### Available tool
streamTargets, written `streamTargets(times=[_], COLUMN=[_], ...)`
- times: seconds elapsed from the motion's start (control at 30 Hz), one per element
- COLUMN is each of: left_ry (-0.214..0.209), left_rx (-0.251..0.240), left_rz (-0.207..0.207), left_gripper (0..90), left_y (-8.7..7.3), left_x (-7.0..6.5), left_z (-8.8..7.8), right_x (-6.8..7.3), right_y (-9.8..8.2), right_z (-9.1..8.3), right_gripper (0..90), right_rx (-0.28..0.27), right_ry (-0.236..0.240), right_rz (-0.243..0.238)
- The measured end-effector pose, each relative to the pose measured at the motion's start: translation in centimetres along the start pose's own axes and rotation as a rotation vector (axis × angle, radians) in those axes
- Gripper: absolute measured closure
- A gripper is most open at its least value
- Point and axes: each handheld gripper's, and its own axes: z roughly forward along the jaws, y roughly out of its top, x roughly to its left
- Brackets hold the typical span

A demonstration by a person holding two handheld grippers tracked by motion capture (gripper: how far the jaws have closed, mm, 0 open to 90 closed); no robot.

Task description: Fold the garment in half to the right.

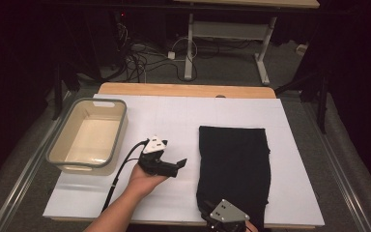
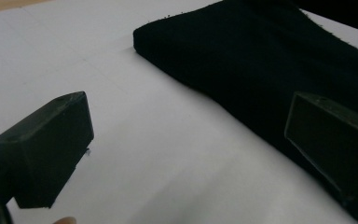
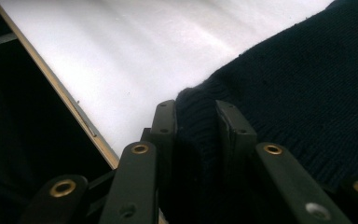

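On the white worktop a black knitted garment lies folded into a flat rectangle toward the right side, well apart from the empty grey-rimmed tub at the left, so the folding looks partly done, with the tub unfilled. At the near edge the right gripper is clamped on the garment's near-left corner, a ridge of knit pinched between its jaws, while the left gripper hangs over bare worktop just left of the cloth with its jaws wide apart and nothing between them. I judge a further fold, and perhaps a move to the tub, is left.
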Motion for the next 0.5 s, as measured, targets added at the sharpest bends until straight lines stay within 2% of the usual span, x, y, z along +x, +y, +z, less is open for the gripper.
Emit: streamTargets(times=[0.3,0.5], left_ry=[-0.005,0.028], left_rx=[0.097,0.185], left_rz=[-0.067,-0.102], left_gripper=[4.3,9.5], left_y=[2.3,3.8], left_x=[1.1,1.6], left_z=[5.7,9.0], right_x=[0.1,0.0], right_y=[0.0,0.0], right_z=[0.0,0.0], right_gripper=[71.5,71.4], right_rx=[-0.004,-0.005], right_ry=[-0.001,0.001], right_rz=[-0.004,-0.009])
